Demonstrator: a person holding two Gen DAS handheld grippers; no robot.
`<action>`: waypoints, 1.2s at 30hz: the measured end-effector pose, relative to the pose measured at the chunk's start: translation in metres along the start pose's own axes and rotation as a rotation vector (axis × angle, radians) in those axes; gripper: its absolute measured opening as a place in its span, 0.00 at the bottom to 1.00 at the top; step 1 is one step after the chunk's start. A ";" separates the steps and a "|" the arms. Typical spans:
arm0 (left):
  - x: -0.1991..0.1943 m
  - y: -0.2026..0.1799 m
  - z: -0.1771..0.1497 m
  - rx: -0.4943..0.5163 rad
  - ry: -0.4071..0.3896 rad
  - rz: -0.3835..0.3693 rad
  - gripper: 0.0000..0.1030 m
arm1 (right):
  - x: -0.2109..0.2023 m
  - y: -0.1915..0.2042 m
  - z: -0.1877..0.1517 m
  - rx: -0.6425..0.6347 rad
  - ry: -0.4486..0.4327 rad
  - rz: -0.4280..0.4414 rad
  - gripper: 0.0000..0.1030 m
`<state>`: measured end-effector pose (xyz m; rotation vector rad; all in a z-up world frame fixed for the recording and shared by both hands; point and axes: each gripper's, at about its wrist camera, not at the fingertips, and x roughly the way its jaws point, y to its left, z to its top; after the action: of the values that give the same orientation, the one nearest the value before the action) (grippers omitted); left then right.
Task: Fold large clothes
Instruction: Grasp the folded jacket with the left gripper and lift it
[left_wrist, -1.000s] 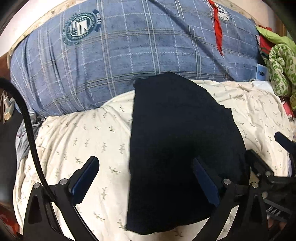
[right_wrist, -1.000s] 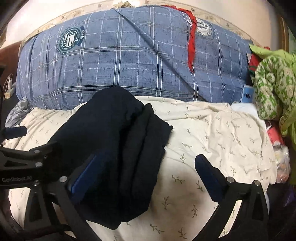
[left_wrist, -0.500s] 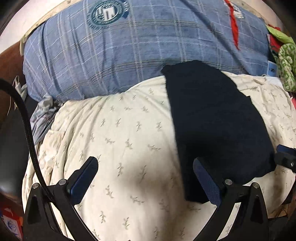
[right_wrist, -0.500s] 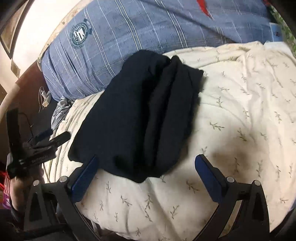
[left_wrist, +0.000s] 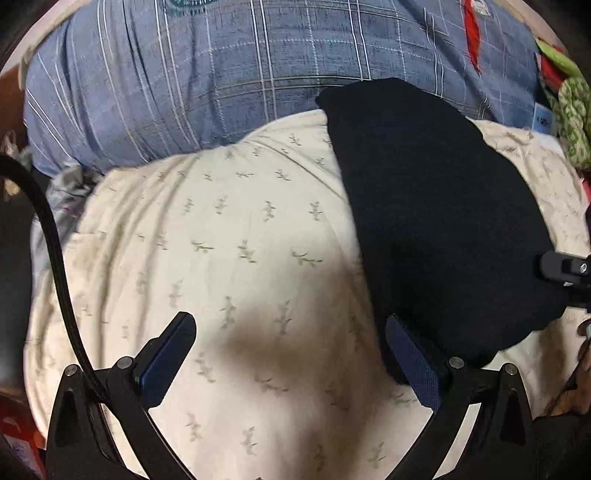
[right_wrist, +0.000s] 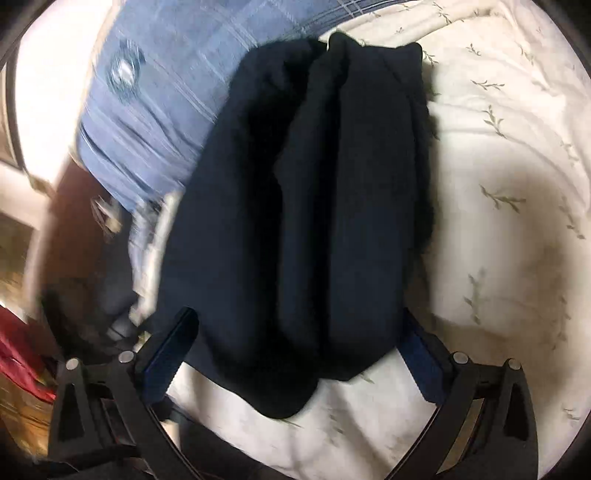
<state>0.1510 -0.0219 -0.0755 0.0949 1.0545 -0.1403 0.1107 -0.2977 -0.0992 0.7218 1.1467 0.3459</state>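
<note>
From the left wrist view, the left tool (left_wrist: 290, 354) hangs spread wide and empty over the cream leaf-printed bedsheet (left_wrist: 221, 240), with the folded dark navy garment (left_wrist: 436, 221) off to its right, past the right finger and running away ahead toward the blue plaid pillow (left_wrist: 221, 74); a slim part of the right tool (left_wrist: 565, 267) shows at the garment's far right side. From the right wrist view, blurred on its left, the right tool (right_wrist: 295, 343) is also spread, straddling the garment's near end without pinching it. Its long axis runs straight ahead between the fingers, its ridged folds lengthwise. Closing here would probably bunch those loose layers, and dragging might undo the fold.
</note>
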 end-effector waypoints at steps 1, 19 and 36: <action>0.000 0.002 0.002 -0.023 0.028 -0.032 0.99 | 0.003 0.002 0.000 -0.004 0.009 0.000 1.00; 0.044 -0.011 0.012 -0.148 0.280 -0.831 0.99 | 0.017 0.017 -0.005 -0.129 0.005 -0.084 1.00; 0.086 -0.010 0.004 -0.302 0.294 -1.021 0.99 | 0.012 0.005 -0.005 -0.058 -0.010 -0.025 1.00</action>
<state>0.1945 -0.0379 -0.1481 -0.7291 1.3240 -0.9050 0.1116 -0.2854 -0.1054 0.6571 1.1307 0.3528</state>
